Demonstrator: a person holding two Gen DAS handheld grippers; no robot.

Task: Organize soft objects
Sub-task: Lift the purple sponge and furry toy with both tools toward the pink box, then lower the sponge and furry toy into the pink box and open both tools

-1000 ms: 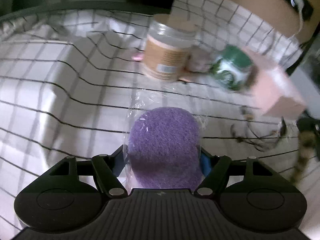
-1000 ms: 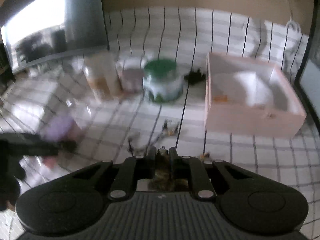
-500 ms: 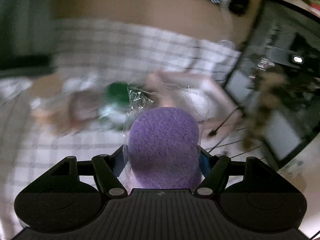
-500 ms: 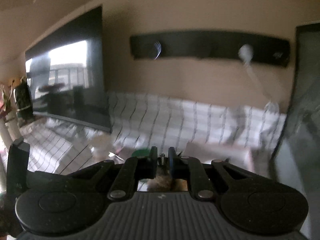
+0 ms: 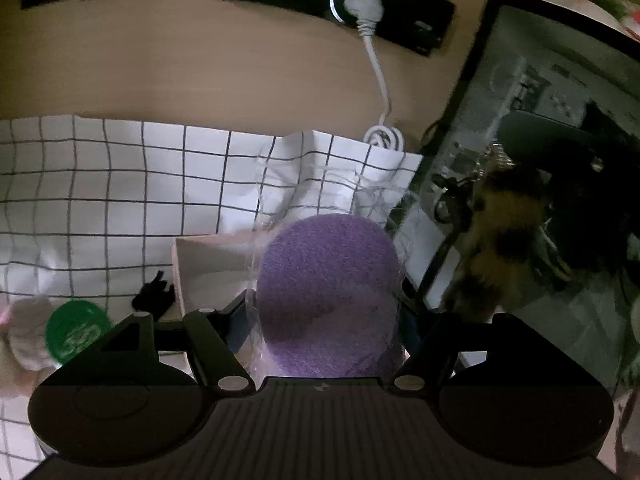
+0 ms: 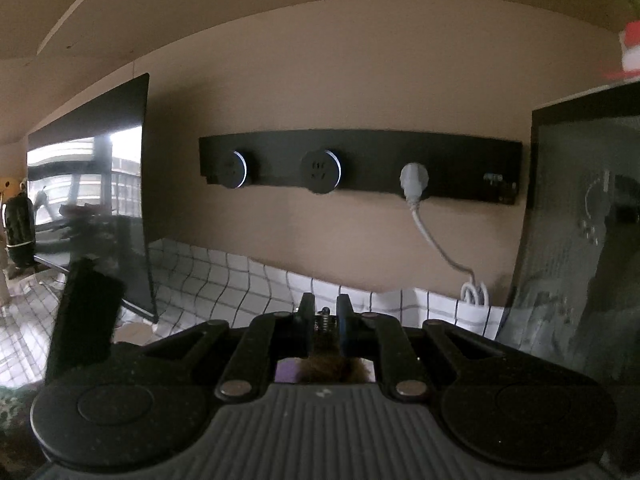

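Note:
My left gripper [image 5: 326,304] is shut on a round purple sponge [image 5: 328,280] wrapped in clear plastic and holds it in the air. A corner of the pink box [image 5: 200,268] lies below and to its left. My right gripper [image 6: 326,308] is shut on a furry brown-and-black tail charm [image 6: 326,368], whose metal spring end pokes up between the fingers. It points at the wall, well above the table. The same furry charm [image 5: 504,248] hangs at the right of the left wrist view, in front of a dark glass panel.
A checked tablecloth [image 5: 120,184] covers the table. A green-lidded jar [image 5: 78,330] and a black hair clip [image 5: 154,294] sit left of the box. A black socket strip [image 6: 360,164] with a white plug and cord runs along the wall. A dark monitor [image 6: 92,200] stands at the left.
Both grippers have risen off the tablecloth with their loads. The left swung right, from the jars to over the pink box. The right view tipped up from the table to the wall.

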